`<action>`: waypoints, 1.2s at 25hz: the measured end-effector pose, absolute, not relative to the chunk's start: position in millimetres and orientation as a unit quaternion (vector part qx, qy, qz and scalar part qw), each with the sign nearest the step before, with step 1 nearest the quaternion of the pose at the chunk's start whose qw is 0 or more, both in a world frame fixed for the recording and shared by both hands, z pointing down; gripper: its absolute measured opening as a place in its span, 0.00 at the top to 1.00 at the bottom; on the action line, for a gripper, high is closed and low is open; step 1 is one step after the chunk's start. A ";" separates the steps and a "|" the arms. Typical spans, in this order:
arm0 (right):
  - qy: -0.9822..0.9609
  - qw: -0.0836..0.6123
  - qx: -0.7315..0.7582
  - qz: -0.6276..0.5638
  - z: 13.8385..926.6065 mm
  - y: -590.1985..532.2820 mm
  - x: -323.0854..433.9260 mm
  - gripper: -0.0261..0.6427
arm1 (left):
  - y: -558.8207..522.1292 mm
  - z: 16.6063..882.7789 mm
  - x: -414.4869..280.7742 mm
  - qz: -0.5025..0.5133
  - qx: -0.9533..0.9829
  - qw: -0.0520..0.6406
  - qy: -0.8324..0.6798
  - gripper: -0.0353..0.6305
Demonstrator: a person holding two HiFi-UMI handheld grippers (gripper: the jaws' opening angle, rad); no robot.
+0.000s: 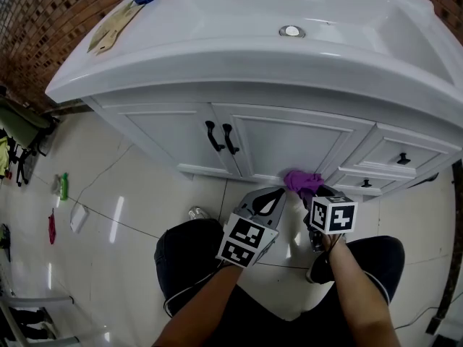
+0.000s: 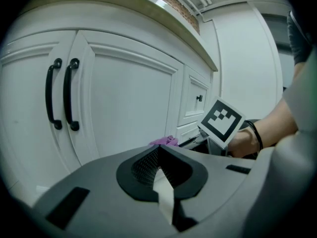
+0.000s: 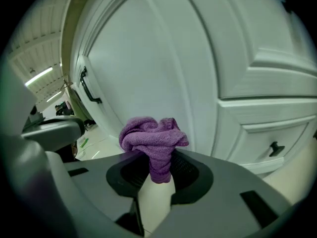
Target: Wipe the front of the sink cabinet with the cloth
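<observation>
Right gripper point(image 3: 159, 175), jaws clamped on a bunched purple terry cloth point(image 3: 153, 135), faces the white panelled cabinet door point(image 3: 148, 68) low down, contact uncertain; left gripper point(image 2: 161, 170), jaws together and empty, sits just beside.

Purple terry cloth point(image 1: 302, 181), crumpled into a bunch, at the lower edge of the white panelled sink cabinet front point(image 1: 282, 142), beside its drawers point(image 1: 394, 161).

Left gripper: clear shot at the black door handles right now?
Probably yes: the left gripper is shut on nothing, and its own view shows the door handles up and left with nothing in between.
</observation>
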State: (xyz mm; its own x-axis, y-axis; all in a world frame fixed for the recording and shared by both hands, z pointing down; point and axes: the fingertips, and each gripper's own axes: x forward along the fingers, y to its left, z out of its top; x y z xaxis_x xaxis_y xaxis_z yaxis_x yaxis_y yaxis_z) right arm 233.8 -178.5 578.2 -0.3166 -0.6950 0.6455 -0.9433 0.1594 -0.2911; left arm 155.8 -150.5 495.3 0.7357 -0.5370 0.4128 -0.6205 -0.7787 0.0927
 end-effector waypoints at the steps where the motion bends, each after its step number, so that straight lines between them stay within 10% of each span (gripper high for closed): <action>1: -0.748 0.189 0.543 0.331 578.1 -180.0 221.7 0.79 | -151.0 495.9 150.8 0.185 0.923 0.114 -0.316 0.94; 19: -0.793 0.179 0.482 0.326 612.9 -248.5 67.4 0.79 | -161.1 499.6 36.2 0.176 0.899 0.117 -0.383 0.94; 30: -0.767 0.181 0.528 0.317 620.3 -234.5 136.0 0.79 | -154.7 505.7 74.0 0.180 0.908 0.116 -0.360 0.94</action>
